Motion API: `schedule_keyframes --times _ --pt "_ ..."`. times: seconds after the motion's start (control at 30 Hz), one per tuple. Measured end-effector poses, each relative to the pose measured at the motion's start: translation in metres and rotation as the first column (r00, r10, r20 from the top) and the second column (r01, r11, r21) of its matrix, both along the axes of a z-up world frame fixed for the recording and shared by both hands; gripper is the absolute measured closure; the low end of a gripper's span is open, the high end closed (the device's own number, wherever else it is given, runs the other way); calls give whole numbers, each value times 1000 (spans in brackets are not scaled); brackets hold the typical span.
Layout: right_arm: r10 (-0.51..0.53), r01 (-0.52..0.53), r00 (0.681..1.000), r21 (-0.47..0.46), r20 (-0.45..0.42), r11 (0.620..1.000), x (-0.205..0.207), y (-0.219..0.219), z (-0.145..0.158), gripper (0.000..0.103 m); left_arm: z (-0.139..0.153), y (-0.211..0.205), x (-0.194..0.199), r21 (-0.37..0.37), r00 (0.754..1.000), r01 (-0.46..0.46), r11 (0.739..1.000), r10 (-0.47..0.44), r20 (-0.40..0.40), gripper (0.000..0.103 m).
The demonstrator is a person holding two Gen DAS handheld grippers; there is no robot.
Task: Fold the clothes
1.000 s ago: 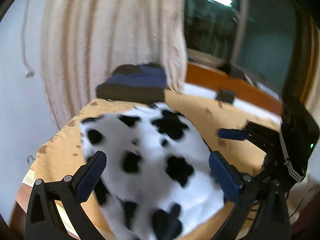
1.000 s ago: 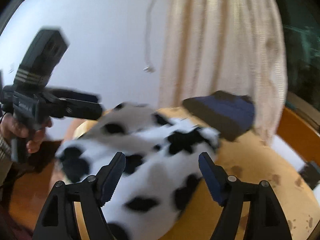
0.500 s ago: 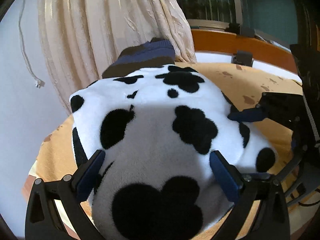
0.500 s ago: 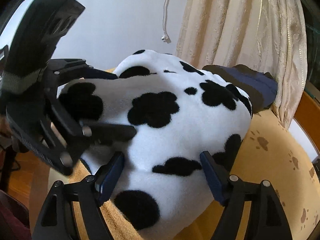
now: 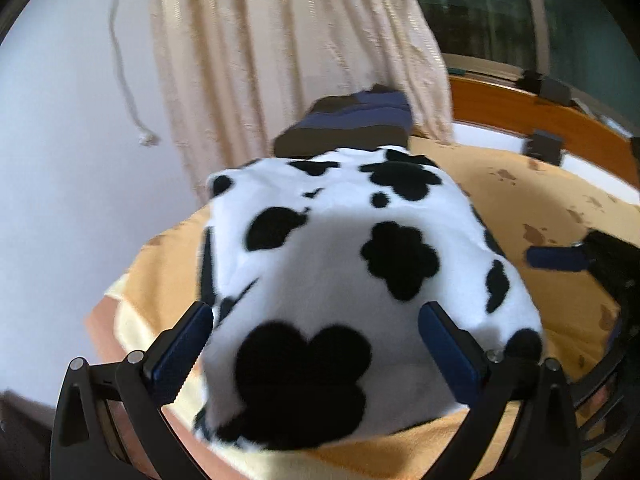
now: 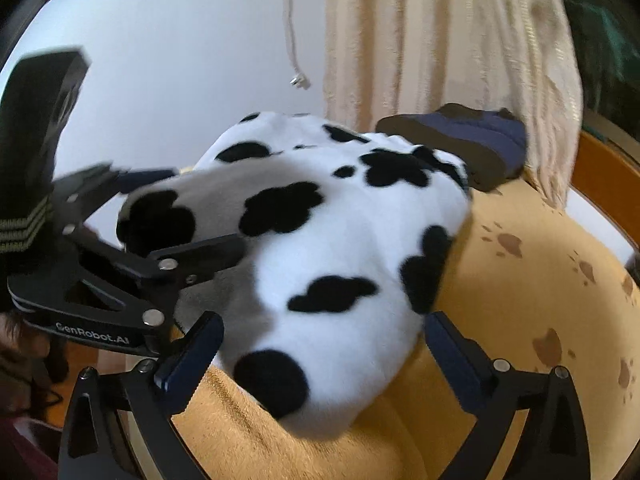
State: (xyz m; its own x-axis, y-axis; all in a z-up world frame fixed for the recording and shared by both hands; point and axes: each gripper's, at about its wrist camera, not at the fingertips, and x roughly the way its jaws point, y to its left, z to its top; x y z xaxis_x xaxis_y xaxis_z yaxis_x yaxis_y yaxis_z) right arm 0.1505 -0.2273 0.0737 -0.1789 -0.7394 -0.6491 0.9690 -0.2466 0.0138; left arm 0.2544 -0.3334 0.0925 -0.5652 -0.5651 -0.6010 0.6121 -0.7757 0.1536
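A folded white fleece garment with black cow spots point(image 5: 340, 264) point(image 6: 332, 240) lies on a yellow paw-print blanket point(image 5: 568, 216) point(image 6: 520, 280). My left gripper point(image 5: 314, 320) stands open just over the near end of the garment, which shows between its blue pads without being pressed. My right gripper point(image 6: 322, 328) is opening its jaws; the garment's near corner lies between them, and the pads stay apart from it. In the right wrist view a black finger point(image 6: 200, 254) of the left gripper reaches over the garment's left side. One blue right finger point(image 5: 556, 258) shows in the left wrist view.
A folded dark blue and brown garment point(image 5: 352, 128) point(image 6: 460, 144) lies beyond the cow one, against a cream curtain point(image 5: 280, 60). A cable point(image 6: 294, 76) hangs on the white wall. A wooden bed frame point(image 5: 520, 108) runs along the far right.
Both grippers have dropped closer to the cow garment, which now fills more of each view. The right jaws have widened. The left gripper has tipped down over the garment's left side.
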Motion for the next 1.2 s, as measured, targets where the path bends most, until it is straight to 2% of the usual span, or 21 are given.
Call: schedule_keyframes --times 0.13,0.3,0.43,0.7,0.9,1.2 --pt "-51 53 998 -47 31 998 -9 14 11 1 8 17 6 -79 998 -63 995 64 14 0" --pt "-99 100 995 -71 15 992 -11 25 25 1 22 30 17 -76 996 -80 994 77 -37 0" --pt "-126 122 991 -95 -34 988 -4 32 37 1 28 33 25 -56 994 -94 994 90 -59 0" --pt "-115 99 987 -132 -115 986 20 39 57 1 31 34 41 -52 987 -150 987 146 -69 0" --pt "-97 78 983 -118 -158 990 34 37 56 1 30 33 51 -48 981 -184 982 180 -70 0" --pt "-117 104 984 -101 -133 989 29 37 50 1 25 37 52 -55 981 -187 981 184 -56 0"
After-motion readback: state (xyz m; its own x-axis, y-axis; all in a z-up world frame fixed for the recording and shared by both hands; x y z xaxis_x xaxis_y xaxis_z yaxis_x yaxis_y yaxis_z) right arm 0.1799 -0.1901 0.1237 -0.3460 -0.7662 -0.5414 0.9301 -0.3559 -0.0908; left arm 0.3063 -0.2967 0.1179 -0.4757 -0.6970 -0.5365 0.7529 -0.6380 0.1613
